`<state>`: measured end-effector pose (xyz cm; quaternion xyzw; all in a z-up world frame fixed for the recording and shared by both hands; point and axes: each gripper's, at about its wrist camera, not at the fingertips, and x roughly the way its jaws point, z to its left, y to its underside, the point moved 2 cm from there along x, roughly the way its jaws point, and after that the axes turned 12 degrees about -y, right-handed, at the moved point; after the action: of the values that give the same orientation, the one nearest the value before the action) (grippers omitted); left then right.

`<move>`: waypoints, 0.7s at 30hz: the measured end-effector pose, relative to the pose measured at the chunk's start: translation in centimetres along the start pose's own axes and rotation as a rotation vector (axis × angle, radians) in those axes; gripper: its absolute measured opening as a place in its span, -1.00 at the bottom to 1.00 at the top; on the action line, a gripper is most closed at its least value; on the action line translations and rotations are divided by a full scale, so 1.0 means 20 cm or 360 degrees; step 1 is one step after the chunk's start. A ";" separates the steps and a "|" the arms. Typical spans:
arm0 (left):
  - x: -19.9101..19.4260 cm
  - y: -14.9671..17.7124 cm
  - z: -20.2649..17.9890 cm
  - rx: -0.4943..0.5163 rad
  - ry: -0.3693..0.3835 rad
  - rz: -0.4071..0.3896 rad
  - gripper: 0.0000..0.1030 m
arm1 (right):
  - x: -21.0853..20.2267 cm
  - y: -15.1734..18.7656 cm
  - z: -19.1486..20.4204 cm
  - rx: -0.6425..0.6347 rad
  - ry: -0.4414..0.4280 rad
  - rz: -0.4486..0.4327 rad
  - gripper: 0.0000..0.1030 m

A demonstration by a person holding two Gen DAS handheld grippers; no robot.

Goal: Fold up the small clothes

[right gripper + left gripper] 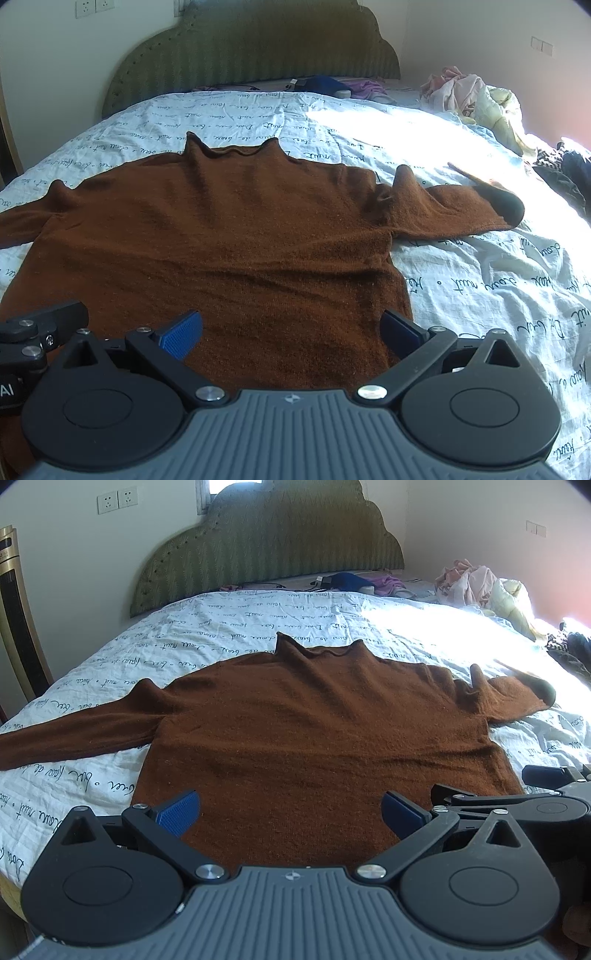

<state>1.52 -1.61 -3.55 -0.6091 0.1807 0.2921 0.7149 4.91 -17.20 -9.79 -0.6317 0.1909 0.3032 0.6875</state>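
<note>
Brown sweater flat on bed; left tongs, right tongs both wide

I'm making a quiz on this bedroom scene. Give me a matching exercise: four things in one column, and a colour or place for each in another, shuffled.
Things:
1. sweater
2. headboard
3. heap of clothes
4. gripper pads

Descriptions:
A. green, against the wall
B. blue, spread wide apart
C. brown, laid flat on the bed
D. pale, piled at the far right of the bed

Pairs: 1-C, 2-A, 3-D, 4-B
</note>
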 end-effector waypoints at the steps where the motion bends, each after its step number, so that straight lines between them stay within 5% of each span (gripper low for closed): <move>1: 0.00 0.00 0.00 0.0002 0.0000 0.0001 1.00 | 0.00 0.00 0.00 -0.0001 -0.0001 -0.0001 1.00; 11: 0.08 0.02 -0.02 -0.0014 0.0012 0.0118 1.00 | 0.01 -0.02 -0.04 -0.0030 -0.0012 -0.0006 1.00; 21: 0.06 0.01 -0.01 0.0027 -0.0020 0.0089 1.00 | 0.00 -0.02 -0.02 -0.0037 0.0001 -0.0014 1.00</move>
<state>2.27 -1.64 -4.49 -0.5958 0.1957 0.3141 0.7128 5.11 -17.56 -9.54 -0.6405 0.1850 0.3022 0.6813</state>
